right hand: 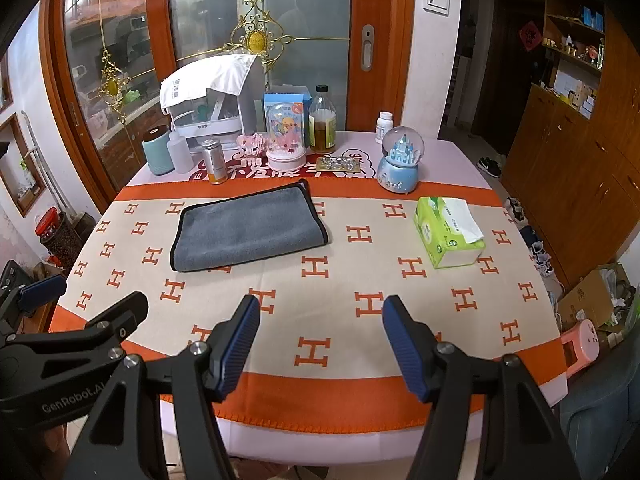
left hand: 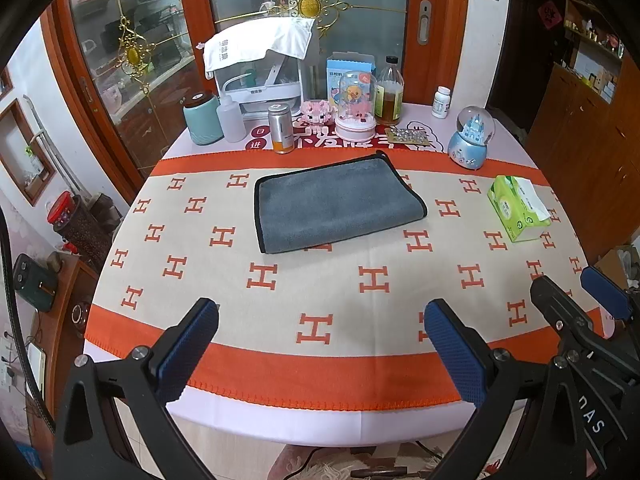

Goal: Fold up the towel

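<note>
A grey towel (left hand: 336, 204) with black trim lies folded flat on the beige and orange H-patterned cloth (left hand: 372, 280), towards the far side of the table. It also shows in the right wrist view (right hand: 246, 230). My left gripper (left hand: 320, 344) is open and empty, well back from the towel above the table's near edge. My right gripper (right hand: 318, 344) is open and empty, also near the front edge, to the right of the left one. The right gripper's fingers (left hand: 560, 304) show at the right of the left wrist view.
A green tissue pack (right hand: 450, 230) lies right of the towel. Behind the towel stand a blue snow globe (right hand: 400, 164), a pink dome toy (right hand: 286, 140), an orange-banded can (right hand: 214, 162), bottles, a teal jar (right hand: 158, 152) and a white appliance.
</note>
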Demonstrator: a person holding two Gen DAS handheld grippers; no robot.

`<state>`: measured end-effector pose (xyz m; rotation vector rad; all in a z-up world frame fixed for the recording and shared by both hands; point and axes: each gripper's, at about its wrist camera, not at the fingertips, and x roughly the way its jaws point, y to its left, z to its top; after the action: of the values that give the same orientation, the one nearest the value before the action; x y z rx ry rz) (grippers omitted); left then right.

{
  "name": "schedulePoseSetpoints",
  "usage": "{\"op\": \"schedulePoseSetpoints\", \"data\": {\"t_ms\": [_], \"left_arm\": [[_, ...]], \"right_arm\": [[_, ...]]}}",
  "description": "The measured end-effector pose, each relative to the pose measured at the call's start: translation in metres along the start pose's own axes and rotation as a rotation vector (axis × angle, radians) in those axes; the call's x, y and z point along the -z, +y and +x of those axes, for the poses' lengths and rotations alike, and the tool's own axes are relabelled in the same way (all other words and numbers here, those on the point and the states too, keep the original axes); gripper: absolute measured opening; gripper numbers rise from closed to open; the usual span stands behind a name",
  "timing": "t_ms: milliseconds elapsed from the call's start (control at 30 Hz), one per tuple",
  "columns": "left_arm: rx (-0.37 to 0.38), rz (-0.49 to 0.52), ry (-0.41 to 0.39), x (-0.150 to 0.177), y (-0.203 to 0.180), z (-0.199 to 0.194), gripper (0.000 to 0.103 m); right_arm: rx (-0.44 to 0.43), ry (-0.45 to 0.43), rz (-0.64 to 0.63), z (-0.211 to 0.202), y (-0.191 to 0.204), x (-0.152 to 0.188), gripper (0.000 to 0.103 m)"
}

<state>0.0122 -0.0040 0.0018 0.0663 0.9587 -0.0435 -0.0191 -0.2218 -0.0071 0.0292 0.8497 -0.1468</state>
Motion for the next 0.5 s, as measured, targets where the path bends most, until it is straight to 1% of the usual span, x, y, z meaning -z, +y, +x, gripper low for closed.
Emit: {"op": "schedulePoseSetpoints", "data": {"t_ms": [500], "left_arm": [[0.000, 0.001, 0.011, 0.0009, 0.0007, -0.0003, 0.102]], "right_arm": [[0.000, 0.004, 0.001, 0.0002, 0.0004, 0.0001, 0.064]]}}
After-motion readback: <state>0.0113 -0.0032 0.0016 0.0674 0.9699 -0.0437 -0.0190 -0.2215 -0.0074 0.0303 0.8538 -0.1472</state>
